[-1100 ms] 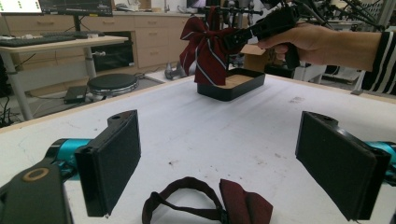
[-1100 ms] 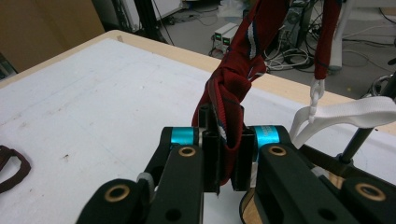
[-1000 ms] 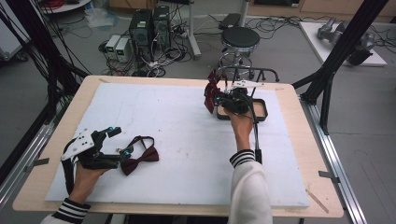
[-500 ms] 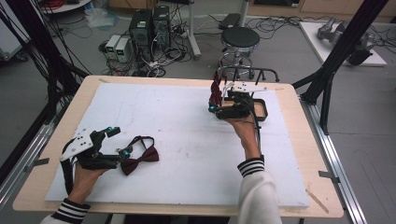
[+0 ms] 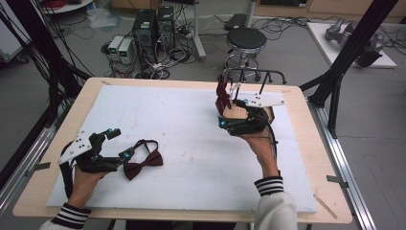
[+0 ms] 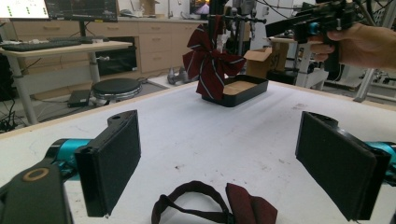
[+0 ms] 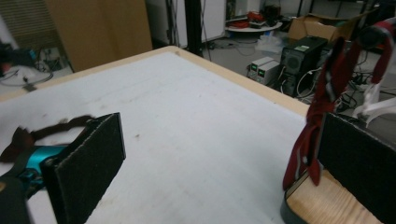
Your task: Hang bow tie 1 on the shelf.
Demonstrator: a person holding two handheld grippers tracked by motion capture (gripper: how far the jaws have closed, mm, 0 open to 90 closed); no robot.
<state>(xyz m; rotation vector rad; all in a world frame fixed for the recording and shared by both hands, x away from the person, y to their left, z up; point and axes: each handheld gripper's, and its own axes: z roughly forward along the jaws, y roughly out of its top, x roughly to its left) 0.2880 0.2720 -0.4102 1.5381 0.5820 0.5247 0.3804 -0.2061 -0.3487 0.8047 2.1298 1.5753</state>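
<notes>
My left tongs stand spread on the white-padded table, the dark maroon fabric bow tie lying just before them. My right tongs have just been opening, nothing between them now, beside the striped red bow hanging over the black wooden-bottomed tray.

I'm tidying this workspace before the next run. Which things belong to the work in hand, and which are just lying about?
In the work:
- dark red fabric bow tie by the left tool
- striped red bow tie hanging on a stand
- black tray with wooden floor
- right tool, jaws open

Lying about:
- black round stool
- computer towers
</notes>
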